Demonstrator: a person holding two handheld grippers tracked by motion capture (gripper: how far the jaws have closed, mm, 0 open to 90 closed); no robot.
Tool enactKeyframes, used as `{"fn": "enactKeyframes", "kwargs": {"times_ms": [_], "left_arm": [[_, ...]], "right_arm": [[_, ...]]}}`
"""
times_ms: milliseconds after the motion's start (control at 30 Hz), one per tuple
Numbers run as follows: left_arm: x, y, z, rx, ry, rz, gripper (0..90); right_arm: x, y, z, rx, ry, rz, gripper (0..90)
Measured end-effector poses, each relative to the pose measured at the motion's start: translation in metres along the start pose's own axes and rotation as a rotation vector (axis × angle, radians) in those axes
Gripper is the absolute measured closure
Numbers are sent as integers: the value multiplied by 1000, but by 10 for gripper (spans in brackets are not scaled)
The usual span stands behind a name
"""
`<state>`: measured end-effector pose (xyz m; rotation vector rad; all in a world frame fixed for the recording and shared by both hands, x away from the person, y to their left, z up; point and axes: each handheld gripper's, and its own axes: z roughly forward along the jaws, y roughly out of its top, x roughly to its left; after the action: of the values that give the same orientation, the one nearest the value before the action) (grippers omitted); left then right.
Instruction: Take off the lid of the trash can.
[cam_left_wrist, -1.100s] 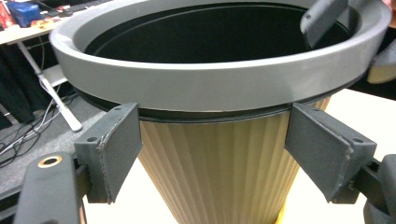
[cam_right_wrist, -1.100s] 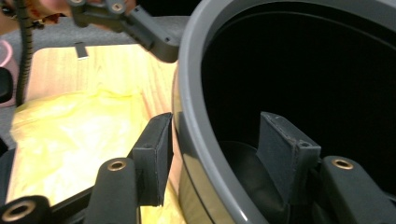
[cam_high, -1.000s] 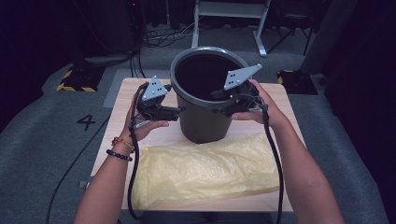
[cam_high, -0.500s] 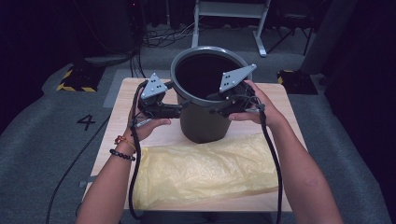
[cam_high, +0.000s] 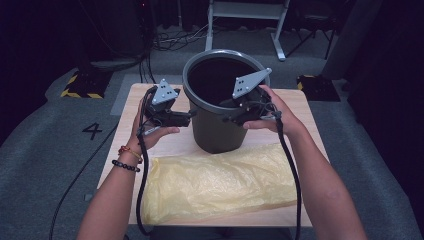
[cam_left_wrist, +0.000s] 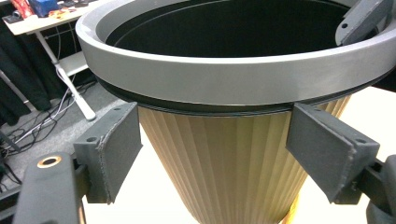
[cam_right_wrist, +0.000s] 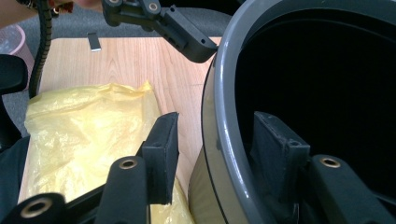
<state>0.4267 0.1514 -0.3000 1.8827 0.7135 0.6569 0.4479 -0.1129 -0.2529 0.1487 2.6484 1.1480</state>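
A grey bucket (cam_high: 220, 130) with a dark inside stands upright on the wooden table (cam_high: 167, 145). In front of it lies a flat yellow plastic bag (cam_high: 220, 185). My left gripper (cam_high: 187, 118) is level at the bucket's left side, its jaws wide open astride the ribbed wall (cam_left_wrist: 224, 163) just under the rim, pads clear of it. My right gripper (cam_high: 231, 112) sits on the right rim (cam_right_wrist: 224, 93), one jaw outside and one inside. Its jaws have just been opening, with a gap at the outer pad (cam_right_wrist: 163, 149). The bag (cam_right_wrist: 84, 135) shows beside that pad.
The bag covers most of the table's near half. Cables trail from both grippers over the table's front edge. Beyond the table are grey carpet with a "4" mark (cam_high: 92, 131), a yellow-and-black striped block (cam_high: 80, 85), loose cables and a metal stand (cam_high: 247, 20).
The right gripper has shifted slightly at the bucket's rim. The left gripper, bucket and bag stay where they were.
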Motion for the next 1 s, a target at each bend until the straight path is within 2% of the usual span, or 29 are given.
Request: {"fn": "enactKeyframes", "kwargs": {"times_ms": [167,333,400,567,733,867,1000], "left_arm": [[1,1,2,-1,3,-8,171],[-2,3,3,-12,22,5,171],[-3,4,4,-24,8,-1,171],[-5,5,4,-41,2,2,170],[-6,9,4,-54,0,2,172],[-7,11,4,-59,-5,9,171],[-7,12,3,-66,-2,14,178]], "right_arm": [[0,1,1,7,9,-2,496],[0,2,4,17,21,-6,497],[0,2,3,14,17,-4,509],[-3,3,1,-6,18,3,560],[-6,4,-2,-36,10,22,659],[-6,6,-4,-36,-6,16,708],[-8,8,-5,-39,-2,6,734]]}}
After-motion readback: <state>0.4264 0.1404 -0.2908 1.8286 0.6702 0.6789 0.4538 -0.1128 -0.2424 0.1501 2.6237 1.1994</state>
